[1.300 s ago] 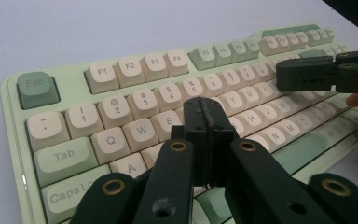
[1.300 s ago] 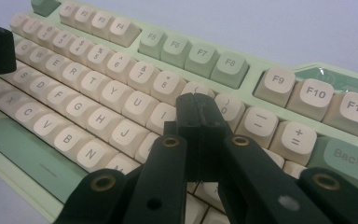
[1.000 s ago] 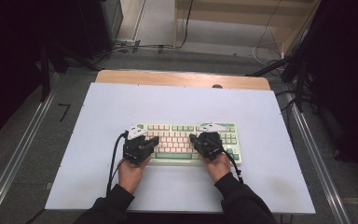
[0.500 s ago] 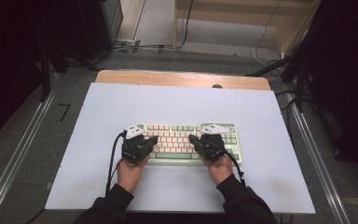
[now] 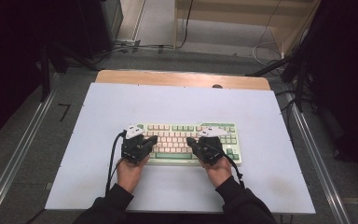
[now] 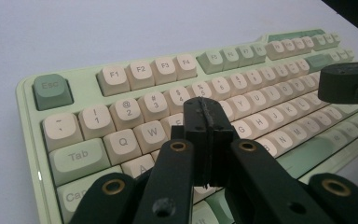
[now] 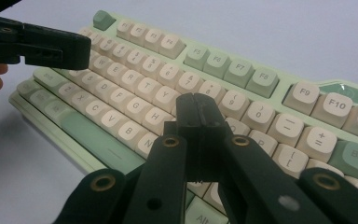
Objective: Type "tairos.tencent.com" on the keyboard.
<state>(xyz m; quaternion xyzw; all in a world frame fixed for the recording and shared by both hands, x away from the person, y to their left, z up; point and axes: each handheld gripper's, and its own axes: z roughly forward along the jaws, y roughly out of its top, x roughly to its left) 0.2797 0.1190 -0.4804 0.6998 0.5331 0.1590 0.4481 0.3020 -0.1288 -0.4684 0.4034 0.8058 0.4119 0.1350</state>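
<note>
The keyboard [image 5: 189, 142] is a pale mint-green board with cream letter and number keys, set off by darker green keys: the Esc key [image 6: 51, 91] at its far left corner, a group of function keys in the top row, the long space bar [image 7: 95, 140] along its near edge, and the Backspace key at the right end of the number row. Its case has rounded corners and a raised green strip above the keys at the right end. The legends are printed in grey. It lies flat on the table [image 5: 121, 102], a white-topped surface, a little nearer the person's edge than the far edge and roughly midway between the left and right edges, its long side parallel to the near edge.

The left gripper [image 5: 149, 140] is over the left end of the keyboard; in the left gripper view its two black jaws are pressed flat together with nothing between them, the tips above the upper letter rows near the W and E keys. The right gripper [image 5: 192, 141] is over the right half; its jaws are likewise closed on each other and empty, the tips above the keys around H, J and the 9 and 0 keys. Whether either tip touches a key cannot be told. Each hand holds its gripper from the near edge.
</note>
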